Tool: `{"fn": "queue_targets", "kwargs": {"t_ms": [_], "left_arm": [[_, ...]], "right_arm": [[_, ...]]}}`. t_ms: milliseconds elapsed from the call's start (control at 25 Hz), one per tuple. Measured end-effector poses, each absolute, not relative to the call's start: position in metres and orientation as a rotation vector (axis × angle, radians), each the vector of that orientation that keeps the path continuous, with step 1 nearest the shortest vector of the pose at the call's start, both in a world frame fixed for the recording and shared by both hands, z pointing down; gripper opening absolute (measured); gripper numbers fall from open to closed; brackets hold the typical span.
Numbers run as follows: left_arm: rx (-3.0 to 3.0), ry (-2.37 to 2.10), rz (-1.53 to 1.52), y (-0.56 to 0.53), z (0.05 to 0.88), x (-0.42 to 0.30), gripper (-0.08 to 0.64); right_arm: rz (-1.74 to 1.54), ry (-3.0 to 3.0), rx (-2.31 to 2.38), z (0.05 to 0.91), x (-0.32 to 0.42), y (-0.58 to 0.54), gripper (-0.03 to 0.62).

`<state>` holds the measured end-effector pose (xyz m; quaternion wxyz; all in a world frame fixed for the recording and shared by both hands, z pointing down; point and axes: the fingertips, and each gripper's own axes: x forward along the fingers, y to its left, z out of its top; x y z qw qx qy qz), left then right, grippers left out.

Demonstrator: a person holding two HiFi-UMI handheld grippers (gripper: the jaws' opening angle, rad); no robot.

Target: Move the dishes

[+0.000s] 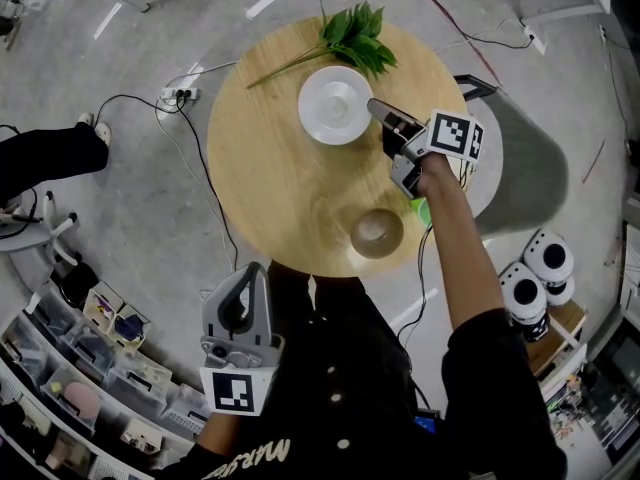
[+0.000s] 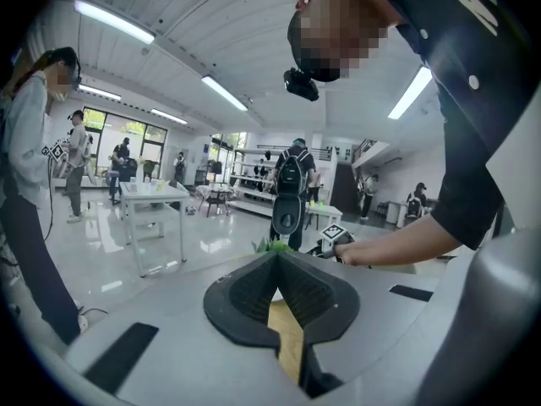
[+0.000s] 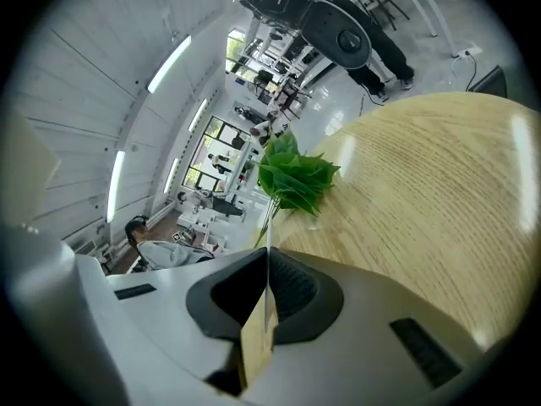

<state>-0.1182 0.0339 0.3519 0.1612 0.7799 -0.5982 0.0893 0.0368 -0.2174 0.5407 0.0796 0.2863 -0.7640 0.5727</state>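
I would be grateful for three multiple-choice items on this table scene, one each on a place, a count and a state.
1. Where does the leafy sprig lie?
A) on a shelf
B) at the far side of the table, just beyond the white plate
C) on the floor

2. How many dishes are in view?
A) one
B) four
C) two

3. What is the right gripper doing?
A) shut on the white plate's rim
B) hanging open above the sprig
C) resting off the table by the person's waist

Answers:
1. B, since the head view shows the leaves past the plate.
2. C, only the plate and a small bowl.
3. A, since the right gripper view shows the jaws pinching a thin white edge.
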Motion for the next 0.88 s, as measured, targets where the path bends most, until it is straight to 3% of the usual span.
{"fn": "queue_targets", "kwargs": {"t_ms": [320,880], "left_arm": [[2.236,-1.708,0.247,0.042,0.351,-0.115,0.017],[2.268,-1.710,0.228,0.053,0.342,-0.111,0.017]], "right_arm": [[1.665,-2.313,0.888,0.533,0.039,-0.205,0.012],[1.909,-2.436,0.884,0.474,0.020,-0.133,0.012]]}}
